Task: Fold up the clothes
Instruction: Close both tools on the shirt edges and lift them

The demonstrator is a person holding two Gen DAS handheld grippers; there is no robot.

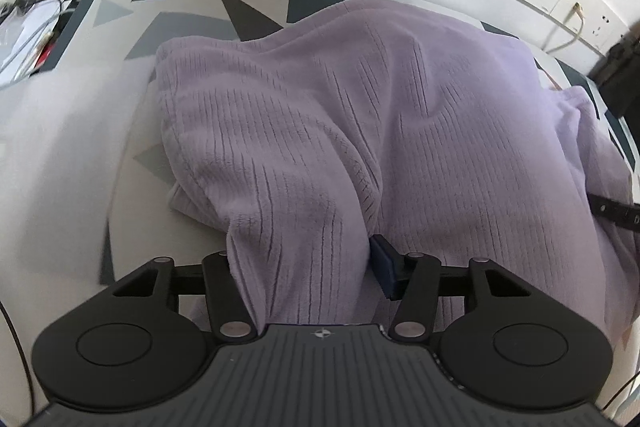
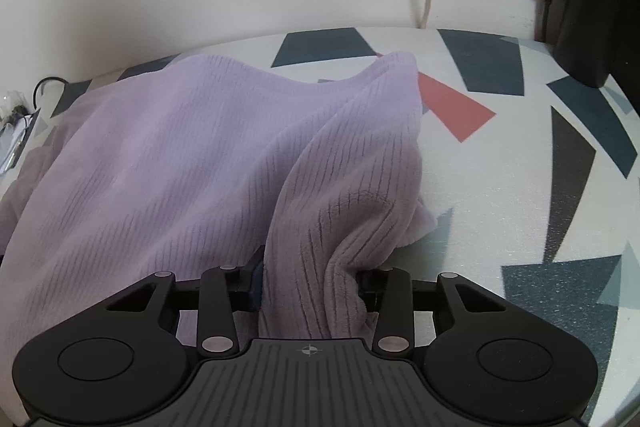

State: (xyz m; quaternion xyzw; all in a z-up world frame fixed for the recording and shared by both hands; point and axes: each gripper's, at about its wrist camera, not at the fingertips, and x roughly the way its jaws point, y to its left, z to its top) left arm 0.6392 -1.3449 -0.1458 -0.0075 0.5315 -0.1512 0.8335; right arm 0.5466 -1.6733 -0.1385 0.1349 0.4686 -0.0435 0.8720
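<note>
the garment (image 1: 360, 115) is pale lilac with fine ribbed lines. the table cover (image 2: 520, 187) is white with dark teal, grey and coral-red triangles.

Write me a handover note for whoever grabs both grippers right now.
Left gripper: shut on a bunched edge of the lilac ribbed garment.
Right gripper: shut on another bunch of the same garment.
The garment is lifted between them, its far part draped on the patterned table.
Done: both grips taken. Left: carry the held edge over to make the fold, lay flat, release.
</note>
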